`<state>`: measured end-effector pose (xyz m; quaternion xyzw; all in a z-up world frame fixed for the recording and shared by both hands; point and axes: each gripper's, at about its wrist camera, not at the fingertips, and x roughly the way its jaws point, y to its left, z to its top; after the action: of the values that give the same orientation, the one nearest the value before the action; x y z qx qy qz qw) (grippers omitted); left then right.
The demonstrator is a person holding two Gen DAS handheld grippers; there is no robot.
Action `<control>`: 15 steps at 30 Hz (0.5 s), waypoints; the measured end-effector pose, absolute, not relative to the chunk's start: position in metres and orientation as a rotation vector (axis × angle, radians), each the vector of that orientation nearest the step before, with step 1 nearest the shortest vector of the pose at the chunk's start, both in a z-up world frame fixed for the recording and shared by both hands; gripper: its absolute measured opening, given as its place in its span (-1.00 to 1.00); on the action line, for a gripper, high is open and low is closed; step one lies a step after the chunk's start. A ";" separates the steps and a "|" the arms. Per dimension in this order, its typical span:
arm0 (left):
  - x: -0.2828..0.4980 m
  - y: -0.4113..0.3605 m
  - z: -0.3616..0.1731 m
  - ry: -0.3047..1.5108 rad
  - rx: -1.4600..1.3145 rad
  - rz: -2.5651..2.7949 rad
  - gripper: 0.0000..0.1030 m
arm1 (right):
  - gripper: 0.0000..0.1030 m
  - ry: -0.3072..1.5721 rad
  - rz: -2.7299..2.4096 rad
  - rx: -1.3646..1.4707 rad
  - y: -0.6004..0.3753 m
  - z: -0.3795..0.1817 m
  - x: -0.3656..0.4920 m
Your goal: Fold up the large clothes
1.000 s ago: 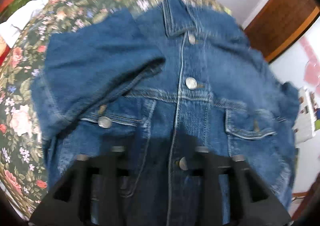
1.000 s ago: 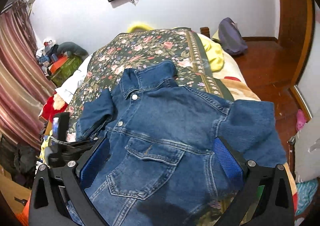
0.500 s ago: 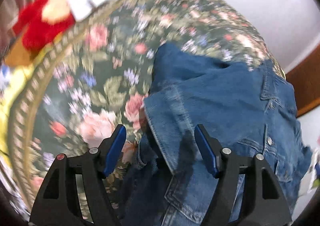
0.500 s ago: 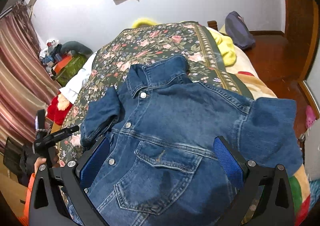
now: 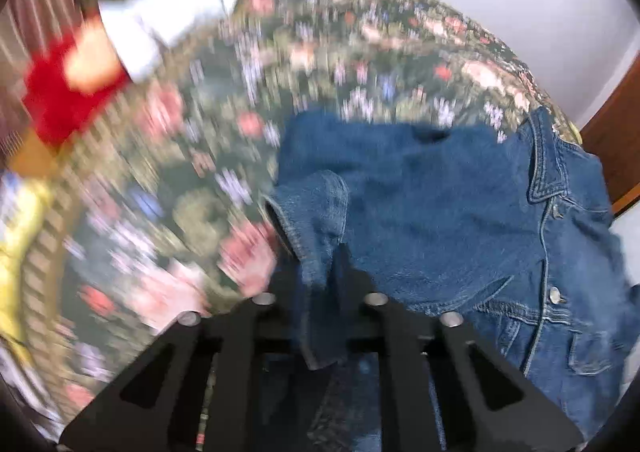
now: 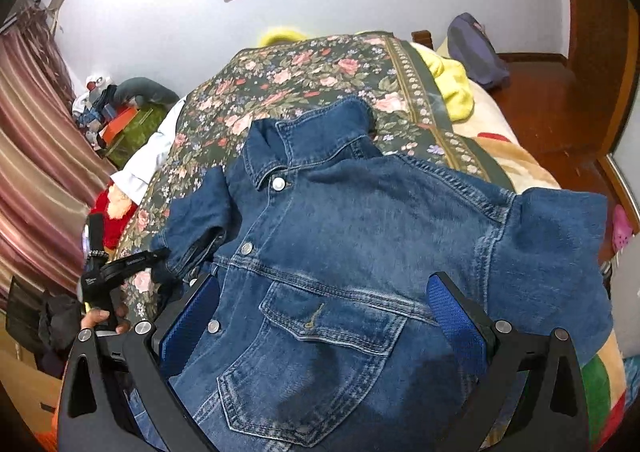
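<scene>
A blue denim jacket (image 6: pixel 360 232) lies front up, buttoned, on a floral bedspread (image 6: pixel 304 72). Its left sleeve (image 6: pixel 196 220) is bent over the chest, and its right sleeve spreads out flat. In the left wrist view my left gripper (image 5: pixel 320 280) has its jaws closing, with the sleeve cuff (image 5: pixel 316 220) pinched between the black fingers. The right wrist view shows that gripper (image 6: pixel 160 256) at the cuff, held by a hand (image 6: pixel 100 320). My right gripper (image 6: pixel 324 316) hovers open over the chest pocket (image 6: pixel 320 332), nothing between its blue pads.
A yellow blanket (image 6: pixel 452 84) and a purple bag (image 6: pixel 476 48) lie at the bed's far right. A red plush toy (image 6: pixel 116 212) and a white cloth (image 5: pixel 168 24) sit at the left edge by striped curtains (image 6: pixel 36 172). Wooden floor lies to the right.
My left gripper swung left from the jacket's front to the sleeve cuff, then closed on it. My right gripper edged slightly lower over the jacket and stayed open.
</scene>
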<state>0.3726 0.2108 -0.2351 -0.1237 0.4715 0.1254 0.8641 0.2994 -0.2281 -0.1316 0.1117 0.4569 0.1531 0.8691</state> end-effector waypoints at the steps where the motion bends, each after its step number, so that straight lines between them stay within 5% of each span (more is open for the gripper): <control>1: 0.371 0.205 -0.219 0.954 -0.209 0.277 -0.85 | 1.00 0.952 0.318 0.235 -0.230 -0.130 0.298; 15: 0.361 0.056 -0.027 0.573 0.049 -0.033 -0.96 | 1.00 0.847 0.321 0.317 -0.278 -0.107 0.274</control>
<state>0.3614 0.0562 -0.0266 0.0240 0.2826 -0.0163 0.9588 0.2736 -0.2780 -0.1067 0.1523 0.4074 0.1542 0.8871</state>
